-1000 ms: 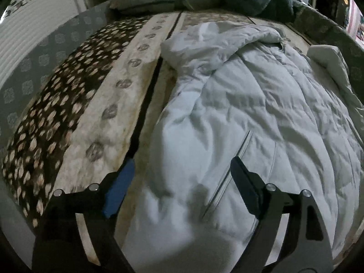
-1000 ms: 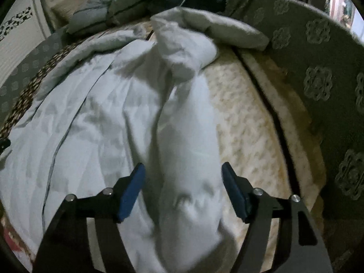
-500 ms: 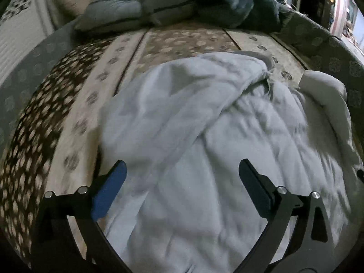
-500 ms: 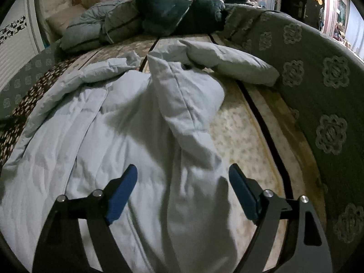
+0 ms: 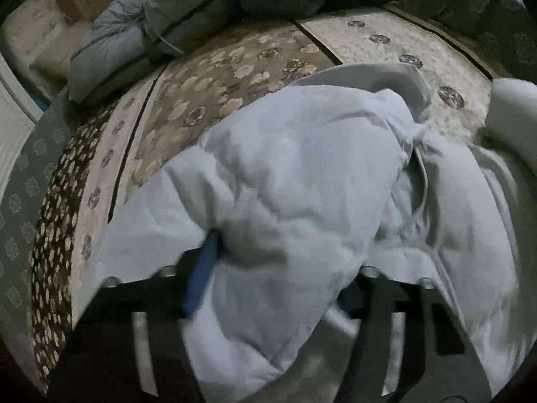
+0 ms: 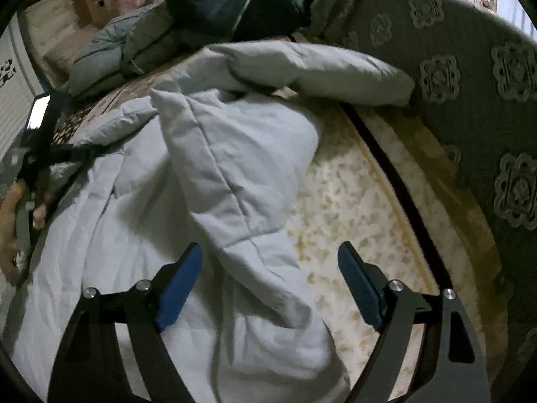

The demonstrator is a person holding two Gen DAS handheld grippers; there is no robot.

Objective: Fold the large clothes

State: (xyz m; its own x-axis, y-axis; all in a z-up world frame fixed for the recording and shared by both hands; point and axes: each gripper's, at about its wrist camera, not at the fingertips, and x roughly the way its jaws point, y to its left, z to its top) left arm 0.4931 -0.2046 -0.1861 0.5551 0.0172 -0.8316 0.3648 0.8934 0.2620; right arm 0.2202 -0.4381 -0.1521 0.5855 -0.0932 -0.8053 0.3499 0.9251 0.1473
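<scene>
A large pale blue padded coat (image 5: 302,181) lies spread on the patterned bed. In the left wrist view my left gripper (image 5: 278,275) has a thick bunch of the coat between its fingers; the right finger is buried in cloth. In the right wrist view the coat (image 6: 214,154) lies with one sleeve (image 6: 312,70) stretched to the right. My right gripper (image 6: 268,285) is open over the coat's right edge, not touching it. The left gripper (image 6: 37,134) and a hand show at the far left.
Folded grey and dark padded jackets (image 6: 208,20) are piled at the bed's far end. A grey patterned bed border (image 6: 486,100) rises on the right. The brown floral bedspread (image 5: 208,97) lies to the left of the coat.
My left gripper has gone from open above the coat to closing on a bunch of it, which now bulges between the fingers. My right gripper stays open and has shifted slightly.
</scene>
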